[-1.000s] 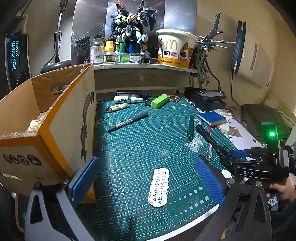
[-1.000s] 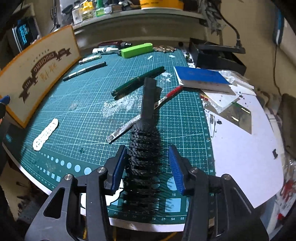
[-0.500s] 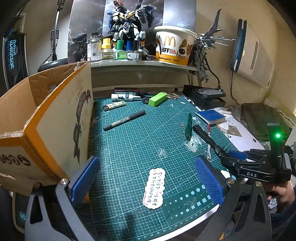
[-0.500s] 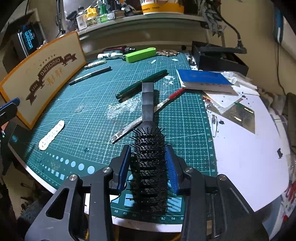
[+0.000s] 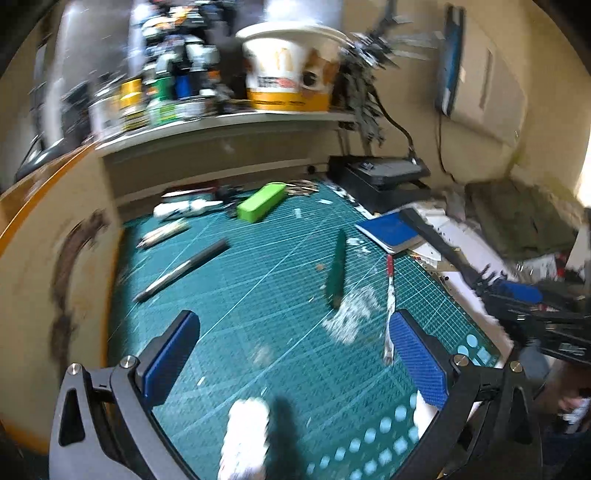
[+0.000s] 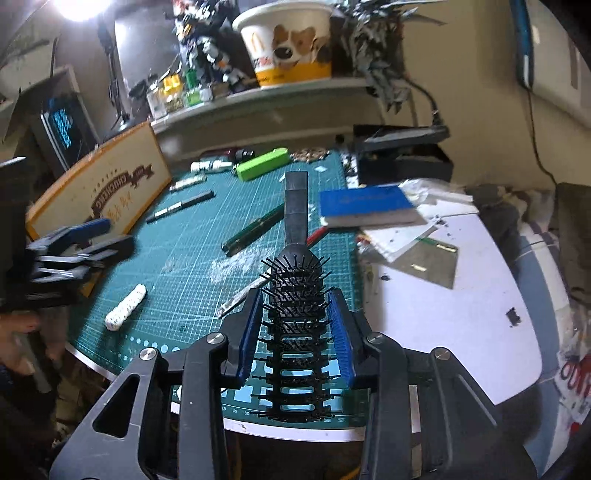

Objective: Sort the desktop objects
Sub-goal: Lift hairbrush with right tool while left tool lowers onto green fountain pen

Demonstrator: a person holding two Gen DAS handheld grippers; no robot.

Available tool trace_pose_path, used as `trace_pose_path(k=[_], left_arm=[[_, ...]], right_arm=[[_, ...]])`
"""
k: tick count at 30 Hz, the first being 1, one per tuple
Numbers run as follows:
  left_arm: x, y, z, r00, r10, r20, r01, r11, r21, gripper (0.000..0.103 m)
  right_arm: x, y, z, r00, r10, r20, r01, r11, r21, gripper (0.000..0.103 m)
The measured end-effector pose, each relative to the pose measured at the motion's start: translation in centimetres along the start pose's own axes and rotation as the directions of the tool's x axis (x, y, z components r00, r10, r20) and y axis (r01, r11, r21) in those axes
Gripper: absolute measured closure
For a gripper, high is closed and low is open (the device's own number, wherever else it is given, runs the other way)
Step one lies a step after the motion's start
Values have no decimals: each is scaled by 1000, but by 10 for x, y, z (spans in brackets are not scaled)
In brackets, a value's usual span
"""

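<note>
Covering the desk, a green cutting mat (image 6: 192,280); right gripper (image 6: 297,328) clamps hairbrush (image 6: 295,295)

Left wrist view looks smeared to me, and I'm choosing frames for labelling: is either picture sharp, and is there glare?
Left wrist view: motion blur smears the shelf items and the cardboard box; the green case is soft. Right wrist view: sharp on the hairbrush clamped in the right hand-held gripper; a lamp blows out the top-left corner. Both bend straight edges.
</note>
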State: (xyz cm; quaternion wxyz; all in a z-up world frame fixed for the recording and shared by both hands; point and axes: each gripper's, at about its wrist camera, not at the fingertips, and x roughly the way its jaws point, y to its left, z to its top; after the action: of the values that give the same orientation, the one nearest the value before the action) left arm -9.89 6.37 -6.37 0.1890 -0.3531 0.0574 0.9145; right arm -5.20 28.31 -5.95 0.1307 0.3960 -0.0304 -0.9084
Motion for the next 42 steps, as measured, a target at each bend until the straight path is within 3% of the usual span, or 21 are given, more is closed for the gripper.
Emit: trace_pose_path(k=[3, 11, 14, 17, 20, 22, 27, 30, 35, 42], left_arm=[[28, -14, 11, 1000, 3, -31, -2, 999, 48, 0], [81, -29, 25, 988, -114, -108, 125, 987, 104, 1], [97, -29, 28, 978, -137, -157, 151, 985, 82, 12], [108, -28, 30, 973, -148, -177, 161, 985, 62, 15], [115, -30, 30, 969, -152, -197, 165, 985, 54, 31], [117, -32, 29, 968, -137, -210, 152, 987, 57, 54], [119, -35, 29, 973, -88, -211, 106, 992, 73, 72], [120, -30, 31, 973, -96, -209, 108, 993, 47, 89], [116, -29, 32, 974, -109, -200, 118, 993, 32, 90], [92, -31, 34, 990, -29, -135, 38, 997, 67, 90]], right_arm=[[-5, -10, 3, 1000, 2, 7, -2, 1000, 16, 69], [-8, -36, 1, 1000, 6, -3, -5, 998, 58, 68], [-8, -44, -1, 999, 37, -8, -37, 996, 81, 68], [-8, -46, -1, 999, 51, -8, -50, 996, 80, 68], [-10, -45, -1, 998, 59, -5, -59, 995, 77, 68], [-10, -44, -1, 998, 62, -8, -61, 995, 74, 68], [-5, -44, -3, 997, 70, -22, -68, 995, 74, 68], [-4, -43, -4, 997, 70, -31, -68, 995, 73, 68], [-6, -42, -3, 997, 71, -26, -70, 995, 70, 68], [-9, -41, -3, 997, 74, -22, -73, 995, 72, 68]])
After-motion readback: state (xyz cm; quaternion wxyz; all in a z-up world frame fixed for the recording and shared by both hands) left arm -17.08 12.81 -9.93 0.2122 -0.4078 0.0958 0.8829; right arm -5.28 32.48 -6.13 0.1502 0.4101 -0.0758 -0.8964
